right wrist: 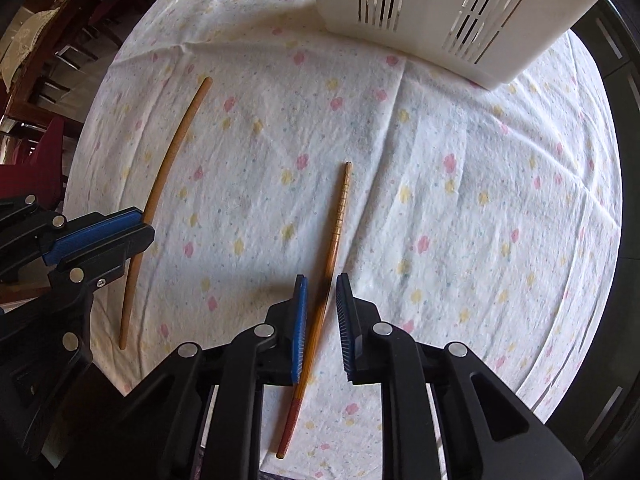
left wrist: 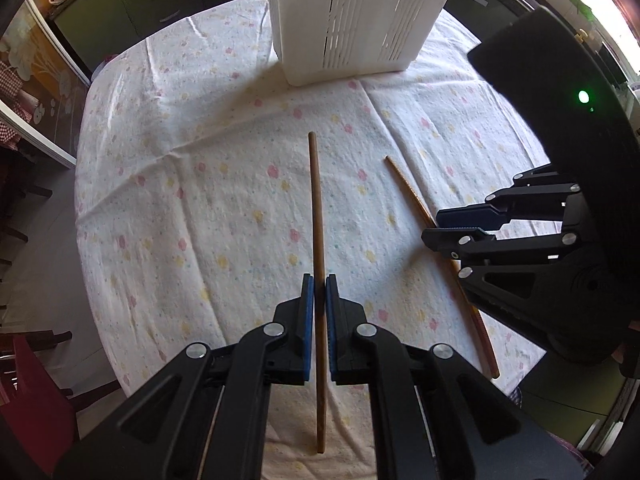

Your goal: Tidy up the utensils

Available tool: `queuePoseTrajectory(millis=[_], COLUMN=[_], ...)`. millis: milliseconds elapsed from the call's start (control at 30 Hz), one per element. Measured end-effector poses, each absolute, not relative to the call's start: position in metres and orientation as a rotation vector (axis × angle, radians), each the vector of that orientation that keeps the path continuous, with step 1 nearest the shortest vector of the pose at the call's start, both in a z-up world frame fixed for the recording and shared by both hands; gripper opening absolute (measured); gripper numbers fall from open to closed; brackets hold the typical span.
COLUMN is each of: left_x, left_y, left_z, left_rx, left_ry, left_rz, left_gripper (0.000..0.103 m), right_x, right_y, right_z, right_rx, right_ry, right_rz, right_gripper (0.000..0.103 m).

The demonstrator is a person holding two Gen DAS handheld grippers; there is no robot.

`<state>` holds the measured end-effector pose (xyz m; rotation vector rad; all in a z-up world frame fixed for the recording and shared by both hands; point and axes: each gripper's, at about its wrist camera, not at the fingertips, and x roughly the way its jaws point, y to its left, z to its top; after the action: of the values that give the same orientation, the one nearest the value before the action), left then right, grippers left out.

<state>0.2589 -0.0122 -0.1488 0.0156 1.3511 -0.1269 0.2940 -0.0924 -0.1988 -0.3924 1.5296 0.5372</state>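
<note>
Below the white basket (left wrist: pixel 352 20), on the flowery cloth (left wrist: pixel 200 200), the left gripper (left wrist: pixel 319 300) pinches 1 plain brown stick (left wrist: pixel 316 208). Right of it, the right gripper (right wrist: pixel 322 320) has its fingers spread around the ringed stick (right wrist: pixel 338 224). No writing shows.

Two chopsticks are lying side by side, apart, mid-bench: plain chopstick (right wrist: pixel 160 200) leftward, ringed chopstick (right wrist: pixel 336 232) rightward. The slotted basket (right wrist: pixel 440 20) is standing behind them, nearing the bench's (right wrist: pixel 480 200) far edge.

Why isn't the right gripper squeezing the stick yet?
The right gripper is open: the ridged chopstick lies between its blue pads, with a visible gap on the right side.
</note>
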Motion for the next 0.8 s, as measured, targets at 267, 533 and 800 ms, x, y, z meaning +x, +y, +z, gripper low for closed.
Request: queuePoseTrajectory(millis=[267,533,800], left_x=[0.249,0.24,0.245], left_y=[0.0,0.005,-0.001], left_z=[-0.138,-0.108,-0.064], left_rx=[0.0,-0.009,-0.005], left_ry=[1.325,1.245,1.127], left_rz=[-0.134,-0.15,-0.174], left_gripper=[0.006,0.006,0.006], right_x=[0.284,0.276,0.257], right_y=[-0.071,-0.103,-0.154], right_z=[-0.203,-0.162,-0.098], right_rx=[-0.431,-0.226,-0.075], right_ry=[1.485,1.391,1.221], right_rz=[0.511,0.617,0.666], right_gripper=[0.007,0.007,0.007])
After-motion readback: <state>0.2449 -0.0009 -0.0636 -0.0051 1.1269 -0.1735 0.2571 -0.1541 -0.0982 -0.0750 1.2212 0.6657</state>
